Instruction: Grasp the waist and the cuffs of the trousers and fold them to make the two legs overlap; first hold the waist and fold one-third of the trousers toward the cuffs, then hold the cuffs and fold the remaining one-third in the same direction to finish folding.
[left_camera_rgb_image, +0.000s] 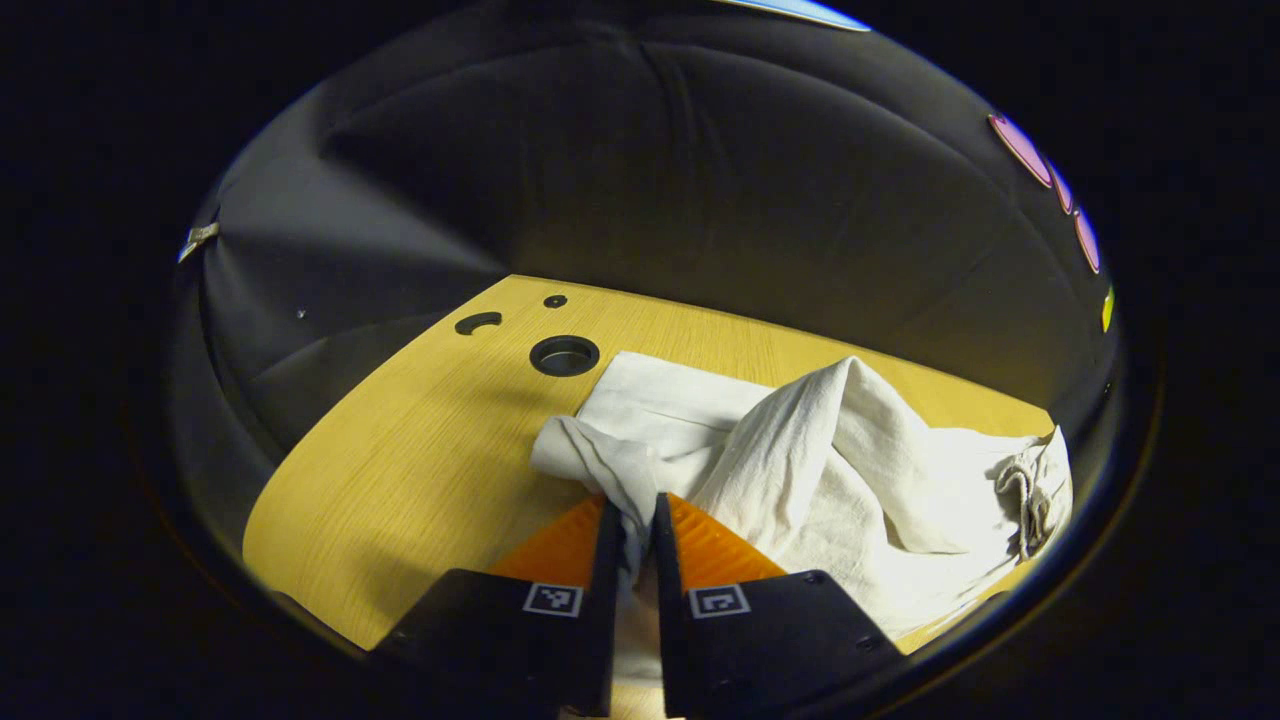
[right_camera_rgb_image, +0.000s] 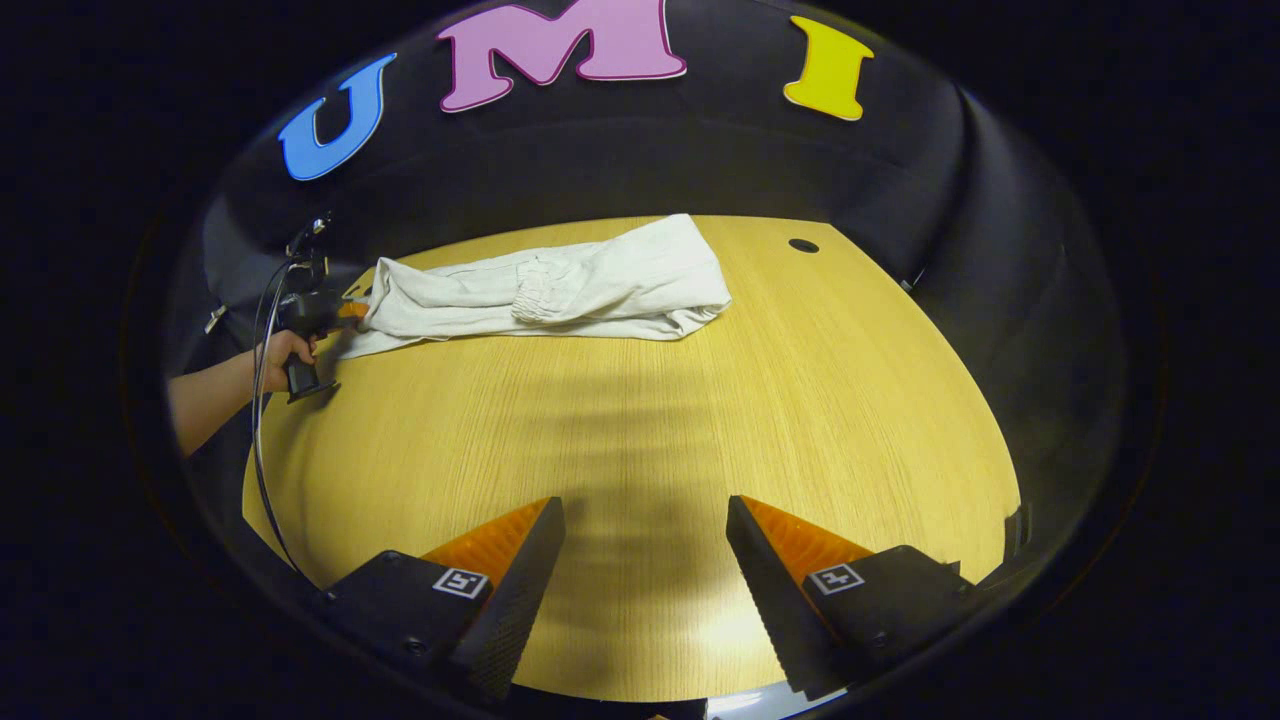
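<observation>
Trousers (left_camera_rgb_image: 820, 450) lie bunched and white on the wooden table (left_camera_rgb_image: 400, 460), spreading from centre out toward three o'clock in the left gripper view, with a drawstring end at the far right. Left gripper (left_camera_rgb_image: 637, 520) is pinched tight on a fold of that cloth at six o'clock. Over in the right gripper view, the right gripper (right_camera_rgb_image: 645, 520) hangs wide apart above bare wood, well away from the trousers up at eleven o'clock, where a hand (right_camera_rgb_image: 285, 350) grips the other tool.
</observation>
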